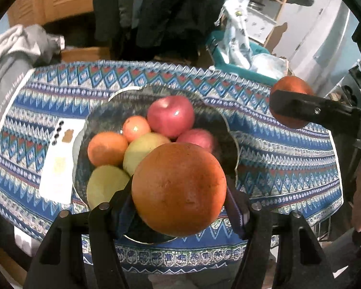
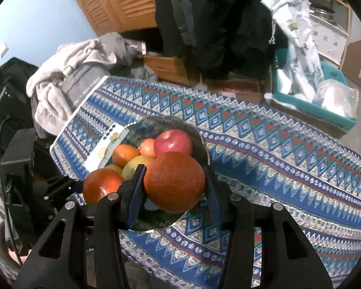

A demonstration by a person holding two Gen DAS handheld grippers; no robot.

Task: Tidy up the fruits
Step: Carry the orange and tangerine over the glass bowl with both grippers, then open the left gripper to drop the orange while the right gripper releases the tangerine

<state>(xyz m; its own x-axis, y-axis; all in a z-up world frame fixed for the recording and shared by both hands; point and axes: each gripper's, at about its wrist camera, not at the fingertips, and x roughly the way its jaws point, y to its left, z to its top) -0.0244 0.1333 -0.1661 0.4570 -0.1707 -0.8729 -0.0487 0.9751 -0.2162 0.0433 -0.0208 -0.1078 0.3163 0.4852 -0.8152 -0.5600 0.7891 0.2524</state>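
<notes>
On the patterned blue cloth over the counter [image 1: 288, 159], a white phone [image 1: 57, 166] lies at the dark glass fruit bowl's [image 1: 103, 113] nine o'clock. The left tool [image 1: 180, 200] clamps a round orange [image 1: 179, 189] over the bowl's six o'clock rim, angled steeply down. The right tool [image 2: 173, 187] grips a second round orange [image 2: 175, 180], equally tilted; neither fruit shows a long axis.

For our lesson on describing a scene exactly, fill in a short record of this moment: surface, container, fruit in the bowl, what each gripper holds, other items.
surface: table under a blue patterned cloth
container: dark bowl
fruit in the bowl: red apple, second red apple, small orange, larger orange, two yellow-green fruits
left gripper: shut on a large orange, above the bowl's near edge
right gripper: shut on another orange
other items: white phone left of the bowl
</notes>
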